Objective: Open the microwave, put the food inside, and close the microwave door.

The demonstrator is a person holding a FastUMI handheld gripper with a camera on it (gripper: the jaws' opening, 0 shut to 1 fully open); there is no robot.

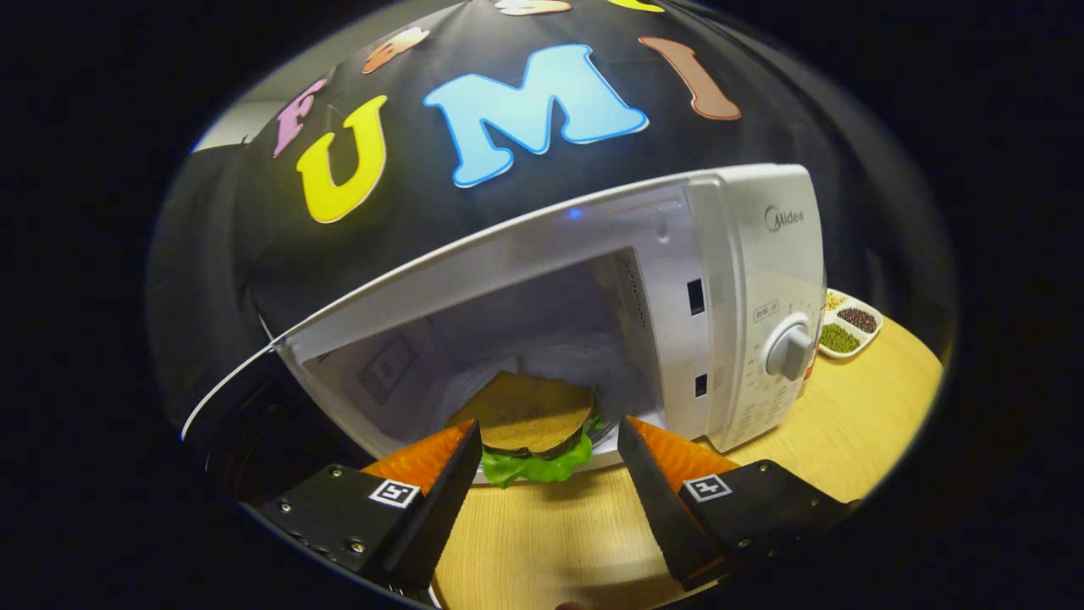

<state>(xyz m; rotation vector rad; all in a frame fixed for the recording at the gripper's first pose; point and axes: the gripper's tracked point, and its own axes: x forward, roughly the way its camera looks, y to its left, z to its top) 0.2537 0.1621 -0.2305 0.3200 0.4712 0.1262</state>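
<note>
Tongs (549, 457) spread wide, level, burger (529, 424) just ahead, microwave (677, 296) open

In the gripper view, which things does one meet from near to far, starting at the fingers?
Open hand-held gripper → brown sandwich with green lettuce, just ahead of the fingers at the cavity's mouth → white microwave with open cavity → black cloth wall.

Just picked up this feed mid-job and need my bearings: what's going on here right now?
A person's hand-held gripper faces a white microwave on a wooden table. Its door is swung open. A toy burger, brown bun over green lettuce, sits at the front of the cavity, just ahead of the open fingers, which do not press on it. The door is not yet closed. A divided dish of grains stands beyond the microwave.
</note>
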